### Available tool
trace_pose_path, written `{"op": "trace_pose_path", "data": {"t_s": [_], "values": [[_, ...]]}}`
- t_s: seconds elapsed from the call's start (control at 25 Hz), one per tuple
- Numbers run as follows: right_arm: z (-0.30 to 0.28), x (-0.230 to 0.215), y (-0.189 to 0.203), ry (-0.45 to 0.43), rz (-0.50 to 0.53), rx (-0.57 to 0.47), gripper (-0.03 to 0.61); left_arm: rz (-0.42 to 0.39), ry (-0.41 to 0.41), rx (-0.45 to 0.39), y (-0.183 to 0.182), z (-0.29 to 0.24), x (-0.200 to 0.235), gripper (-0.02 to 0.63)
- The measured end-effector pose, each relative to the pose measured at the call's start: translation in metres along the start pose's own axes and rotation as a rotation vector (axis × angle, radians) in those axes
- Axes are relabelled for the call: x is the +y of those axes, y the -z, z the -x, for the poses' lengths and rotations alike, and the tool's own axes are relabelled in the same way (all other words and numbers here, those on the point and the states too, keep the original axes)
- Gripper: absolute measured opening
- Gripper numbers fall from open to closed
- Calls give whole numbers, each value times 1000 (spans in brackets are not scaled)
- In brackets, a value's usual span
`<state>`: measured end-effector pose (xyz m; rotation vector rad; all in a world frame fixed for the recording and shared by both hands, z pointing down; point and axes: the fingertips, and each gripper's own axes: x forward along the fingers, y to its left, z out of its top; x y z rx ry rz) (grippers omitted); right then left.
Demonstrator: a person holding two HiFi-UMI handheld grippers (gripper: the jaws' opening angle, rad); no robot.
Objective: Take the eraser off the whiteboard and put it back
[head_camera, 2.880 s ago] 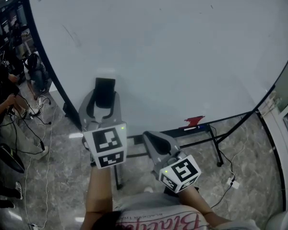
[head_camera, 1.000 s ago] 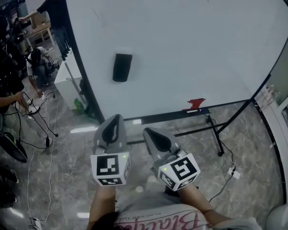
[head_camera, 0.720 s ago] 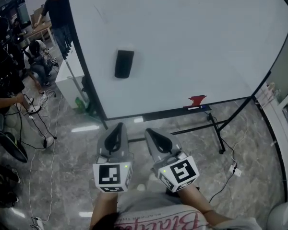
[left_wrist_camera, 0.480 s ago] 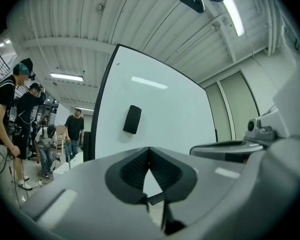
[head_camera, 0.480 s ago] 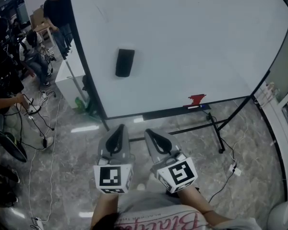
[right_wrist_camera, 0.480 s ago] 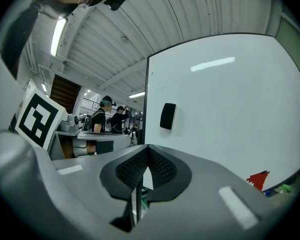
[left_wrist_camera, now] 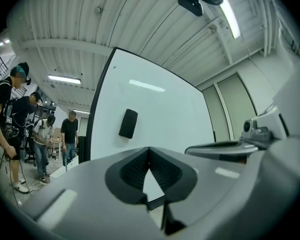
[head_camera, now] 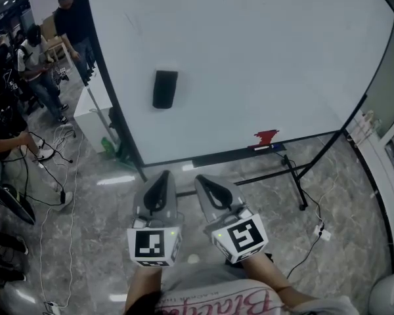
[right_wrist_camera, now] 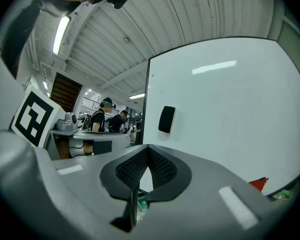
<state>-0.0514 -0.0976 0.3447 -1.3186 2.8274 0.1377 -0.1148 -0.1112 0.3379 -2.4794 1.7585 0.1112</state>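
Note:
A black eraser [head_camera: 164, 89] is stuck upright on the white whiteboard [head_camera: 262, 58], left of its middle. It also shows in the left gripper view as the eraser [left_wrist_camera: 128, 123] and in the right gripper view as the eraser [right_wrist_camera: 166, 119]. My left gripper [head_camera: 159, 178] is held low and well short of the board, shut and with nothing in it. Close beside it, my right gripper [head_camera: 205, 182] is also shut and holds nothing. Both point toward the board, below the eraser. The left gripper's jaws [left_wrist_camera: 149, 149] meet tip to tip, and so do the right gripper's [right_wrist_camera: 148, 147].
A red object [head_camera: 266, 137] lies on the board's bottom ledge at the right. The board's dark stand legs [head_camera: 295, 192] spread over the grey marble floor. Several people [head_camera: 26, 58] stand at the left, with cables on the floor [head_camera: 49, 176] near them.
The left gripper, earlier at the board with its jaws round the eraser, has come away, shut, and drawn back beside the right gripper. The eraser stays on the board.

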Motion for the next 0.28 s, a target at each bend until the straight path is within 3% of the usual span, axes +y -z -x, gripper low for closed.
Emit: {"op": "trace_pose_path", "data": {"t_s": [0.28], "values": [[-3, -1, -9, -9, 10, 4, -2, -3, -8, -4, -7, -2, 0, 0]]}}
